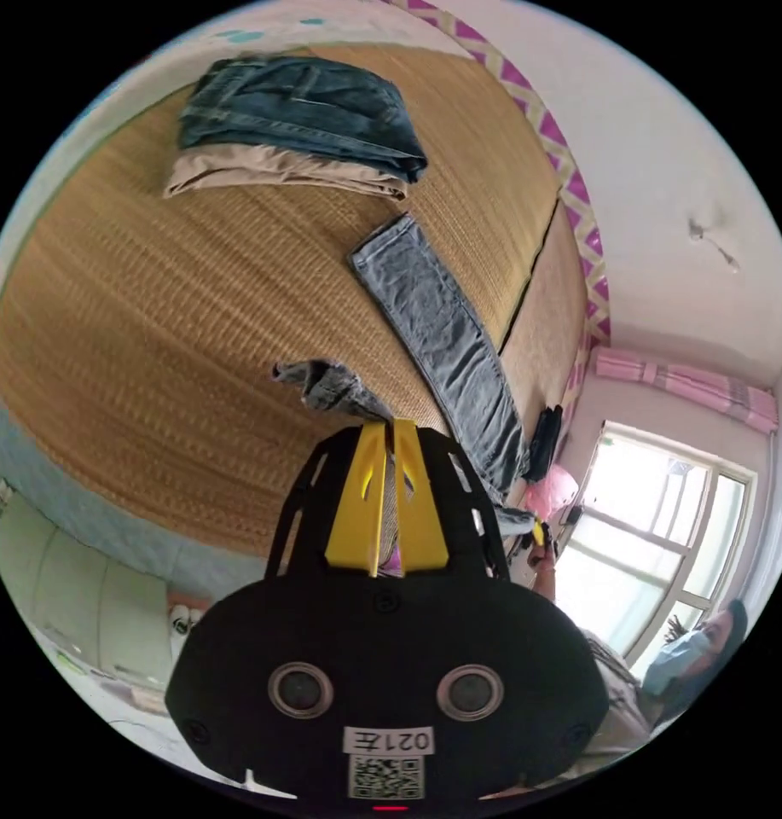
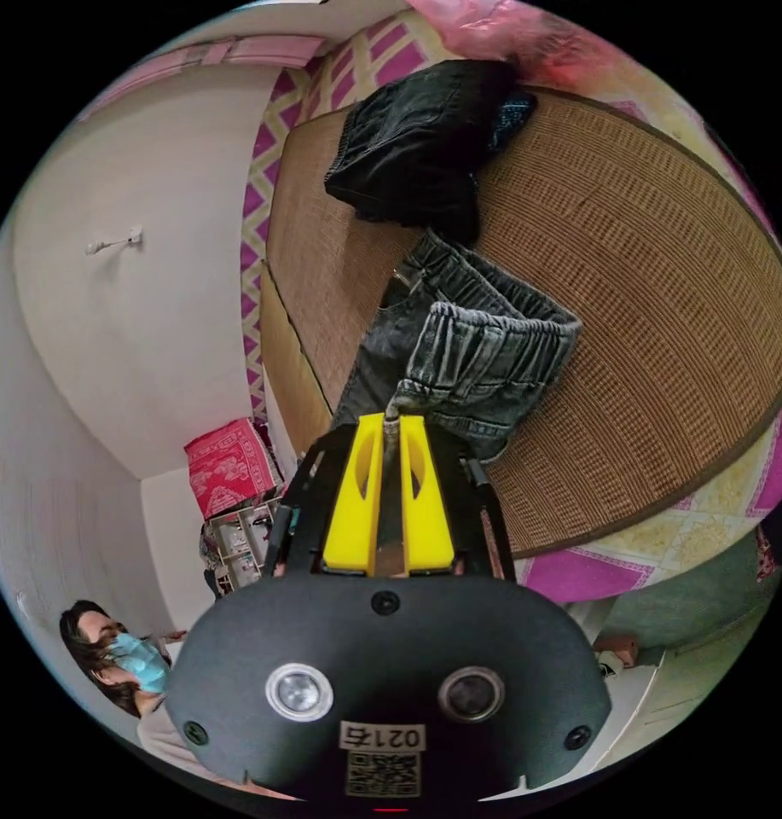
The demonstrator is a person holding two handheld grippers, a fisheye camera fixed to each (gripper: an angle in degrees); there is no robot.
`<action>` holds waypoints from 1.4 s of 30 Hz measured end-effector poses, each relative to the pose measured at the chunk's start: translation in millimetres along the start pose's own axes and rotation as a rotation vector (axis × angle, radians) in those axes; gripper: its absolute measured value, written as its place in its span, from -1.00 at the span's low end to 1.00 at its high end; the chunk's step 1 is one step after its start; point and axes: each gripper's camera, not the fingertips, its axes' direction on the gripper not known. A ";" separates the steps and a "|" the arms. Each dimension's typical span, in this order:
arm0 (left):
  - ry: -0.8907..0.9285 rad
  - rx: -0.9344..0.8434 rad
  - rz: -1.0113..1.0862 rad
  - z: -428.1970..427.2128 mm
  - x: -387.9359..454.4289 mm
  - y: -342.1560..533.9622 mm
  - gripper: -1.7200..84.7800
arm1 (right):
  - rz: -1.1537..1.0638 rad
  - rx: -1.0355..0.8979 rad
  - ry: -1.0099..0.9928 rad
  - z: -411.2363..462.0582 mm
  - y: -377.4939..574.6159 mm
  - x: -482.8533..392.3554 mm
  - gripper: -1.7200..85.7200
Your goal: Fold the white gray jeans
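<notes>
Holding both ends of the gray jeans (image 1: pixel 446 341) up off the woven mat (image 1: pixel 169 324), I judge I'm midway through bringing one end toward the other for a fold. My left gripper (image 1: pixel 389 424) has its yellow jaws closed on a bunched leg hem at twelve o'clock in the left gripper view; my right gripper (image 2: pixel 392 418) is clamped on the elastic waistband (image 2: pixel 493 328) at one o'clock in its view. Next, I'd carry the hem toward the waistband, keeping edges level. The denim looks washed pale gray, faintly mottled, one leg lying flat and straight across the mat.
</notes>
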 end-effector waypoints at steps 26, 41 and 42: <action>-0.292 -0.074 0.585 -8.1 293.4 -246.8 -0.81 | -0.879 -0.172 0.529 240.5 -90.7 -314.0 -0.82; -0.613 -0.494 1.344 129.9 445.8 -189.1 -0.95 | -1.427 -0.732 0.786 384.8 -65.4 -433.9 -0.98; -0.567 -0.464 1.335 118.9 451.9 -189.3 -0.96 | -1.411 -0.703 0.721 372.5 -65.4 -442.4 -0.98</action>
